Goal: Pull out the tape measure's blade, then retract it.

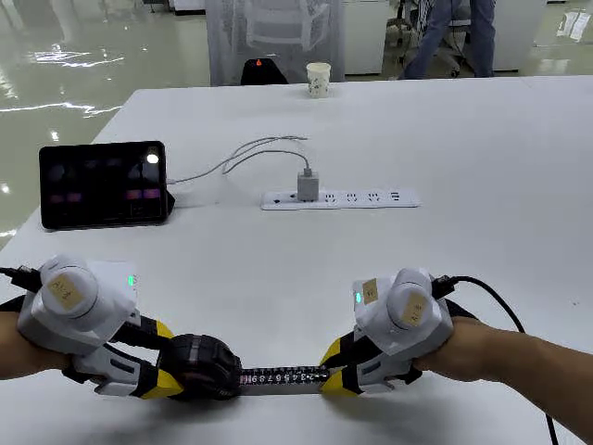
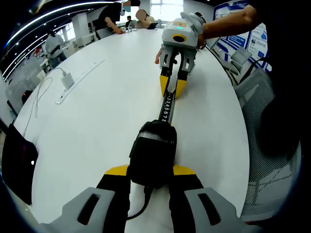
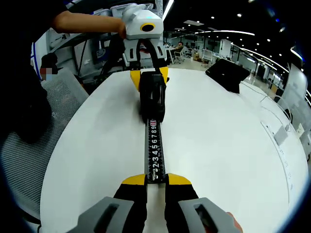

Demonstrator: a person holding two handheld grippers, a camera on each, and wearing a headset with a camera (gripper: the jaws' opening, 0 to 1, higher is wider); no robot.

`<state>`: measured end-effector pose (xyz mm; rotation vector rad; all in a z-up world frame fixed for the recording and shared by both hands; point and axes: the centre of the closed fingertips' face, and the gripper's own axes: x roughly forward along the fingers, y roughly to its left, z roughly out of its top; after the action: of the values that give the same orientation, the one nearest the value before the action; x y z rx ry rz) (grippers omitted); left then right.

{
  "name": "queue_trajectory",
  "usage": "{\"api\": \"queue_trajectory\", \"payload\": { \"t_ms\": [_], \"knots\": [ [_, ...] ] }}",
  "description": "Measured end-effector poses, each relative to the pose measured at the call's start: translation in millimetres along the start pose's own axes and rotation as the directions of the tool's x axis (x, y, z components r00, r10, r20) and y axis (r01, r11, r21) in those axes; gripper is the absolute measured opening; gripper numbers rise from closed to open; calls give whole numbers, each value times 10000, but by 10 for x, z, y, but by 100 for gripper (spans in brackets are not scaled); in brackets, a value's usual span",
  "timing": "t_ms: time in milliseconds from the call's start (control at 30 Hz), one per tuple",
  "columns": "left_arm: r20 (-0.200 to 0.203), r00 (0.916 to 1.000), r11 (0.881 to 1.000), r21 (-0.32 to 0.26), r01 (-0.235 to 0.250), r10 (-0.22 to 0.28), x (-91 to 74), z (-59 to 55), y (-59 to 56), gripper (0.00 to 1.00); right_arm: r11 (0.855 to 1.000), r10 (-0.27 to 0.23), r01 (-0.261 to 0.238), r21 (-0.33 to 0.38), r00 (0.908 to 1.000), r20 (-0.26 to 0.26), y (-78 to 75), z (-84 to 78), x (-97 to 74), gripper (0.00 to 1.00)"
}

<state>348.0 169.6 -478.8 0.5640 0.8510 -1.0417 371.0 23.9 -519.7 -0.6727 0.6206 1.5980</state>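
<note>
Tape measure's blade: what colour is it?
The blade is black with white numbers, clearest in the right gripper view.

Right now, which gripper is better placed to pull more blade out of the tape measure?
Right. The right gripper is shut on the blade near its tip, ready to draw it out. The left gripper is clamped on the tape measure case, so it probably serves best as the anchor.

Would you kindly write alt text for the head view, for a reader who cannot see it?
On a white table, the left claw grips a black tape measure while the right claw pinches the end of its blade, drawn out a short way between them. Farther back sit a dark tablet, a power strip with a charger, and a paper cup.
</note>
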Motion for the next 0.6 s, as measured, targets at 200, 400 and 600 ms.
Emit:
{"api": "queue_trajectory", "payload": {
  "t_ms": [200,400,600],
  "knots": [
    [-14,10000,10000,3,9,-9,2,-2,0,25,10000,-31,31,62,10000,-56,-5,-49,-46,9],
    [-14,10000,10000,-21,10,-10,4,-1,2,24,9999,-80,82,95,9999,-120,-11,-107,-104,9],
    [-18,10000,10000,-25,1,-1,5,0,3,24,9998,-156,159,146,9997,-200,-6,-182,-180,9]
  ]
}}
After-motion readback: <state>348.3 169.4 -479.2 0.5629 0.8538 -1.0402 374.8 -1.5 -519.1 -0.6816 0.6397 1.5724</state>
